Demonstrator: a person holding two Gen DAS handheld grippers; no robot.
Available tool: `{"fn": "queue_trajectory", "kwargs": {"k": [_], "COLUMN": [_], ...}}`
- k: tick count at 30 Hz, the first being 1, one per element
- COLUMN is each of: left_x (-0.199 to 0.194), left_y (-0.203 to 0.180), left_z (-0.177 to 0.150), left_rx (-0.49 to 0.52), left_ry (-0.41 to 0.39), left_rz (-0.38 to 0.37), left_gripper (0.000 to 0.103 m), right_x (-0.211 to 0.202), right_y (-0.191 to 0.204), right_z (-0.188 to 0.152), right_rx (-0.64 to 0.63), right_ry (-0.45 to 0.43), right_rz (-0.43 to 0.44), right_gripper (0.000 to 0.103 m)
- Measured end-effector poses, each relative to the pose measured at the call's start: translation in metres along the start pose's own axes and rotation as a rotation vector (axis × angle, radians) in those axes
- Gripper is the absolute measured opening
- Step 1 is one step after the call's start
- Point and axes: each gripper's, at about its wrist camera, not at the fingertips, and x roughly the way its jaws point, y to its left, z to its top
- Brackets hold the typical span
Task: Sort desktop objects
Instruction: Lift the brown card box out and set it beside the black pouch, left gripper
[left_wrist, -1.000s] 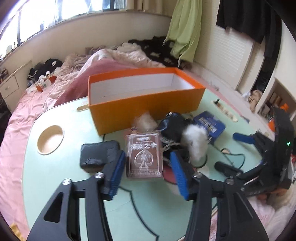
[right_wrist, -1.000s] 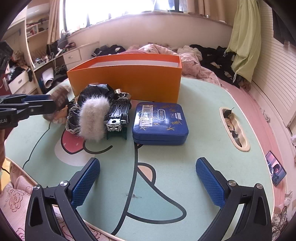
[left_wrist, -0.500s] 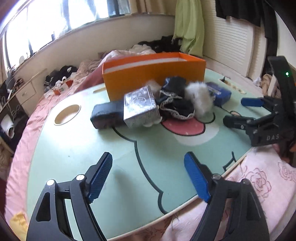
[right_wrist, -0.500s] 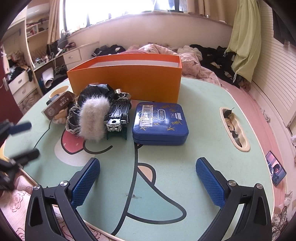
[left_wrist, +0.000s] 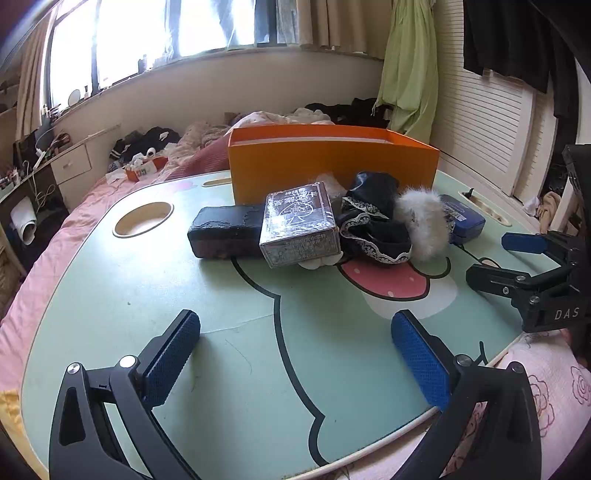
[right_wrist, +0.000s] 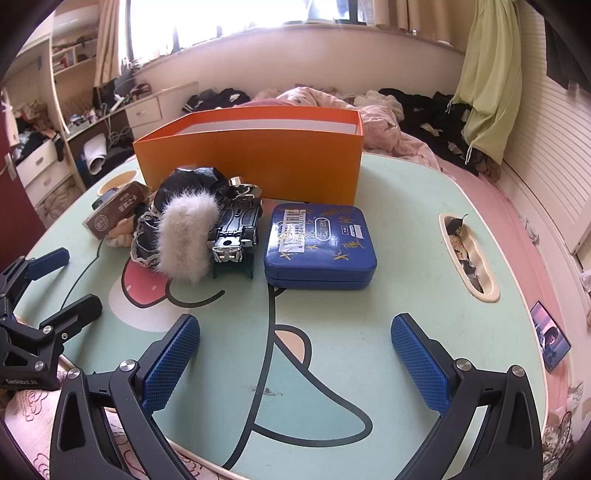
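The left gripper (left_wrist: 295, 354) is held spread wide over bare table (left_wrist: 229, 354), its jaws just opened, nothing between them. The card box (left_wrist: 299, 229) is seen released (leaning on the black case (left_wrist: 221, 230)). The right gripper (right_wrist: 295, 354) is likewise spread, empty.

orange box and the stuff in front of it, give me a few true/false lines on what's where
1. The orange box stands on the table behind the other items. True.
2. The blue tin is inside the orange box. False: it lies on the table in front of the box.
3. The left gripper has nothing between its fingers. True.
4. The white fur piece lies to the right of the blue tin in the right wrist view. False: it is to the tin's left.
5. The card box is clamped by the right gripper. False: that gripper is open and apart from it.
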Motion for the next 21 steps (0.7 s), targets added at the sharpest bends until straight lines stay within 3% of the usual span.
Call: {"fn": "queue_trajectory", "kwargs": {"k": [16, 18, 21], "left_x": [0.001, -0.001, -0.001], "left_y": [0.000, 0.001, 0.001], "left_z": [0.000, -0.002, -0.002], "left_rx": [-0.003, -0.002, -0.002], "left_ry": [-0.002, -0.002, -0.001], "left_rz": [0.000, 0.001, 0.001], "left_gripper": [0.103, 0.103, 0.103], "right_x": [0.002, -0.003, -0.026], "right_y": [-0.007, -0.009, -0.014], "right_z": [0.004, 0.013, 0.039], "right_rx": [-0.003, 0.019, 0.065], "right_ry": [0.025, 0.030, -0.044], "right_rz": [0.000, 0.038, 0.116], "right_gripper": [0.103, 0.103, 0.103]}}
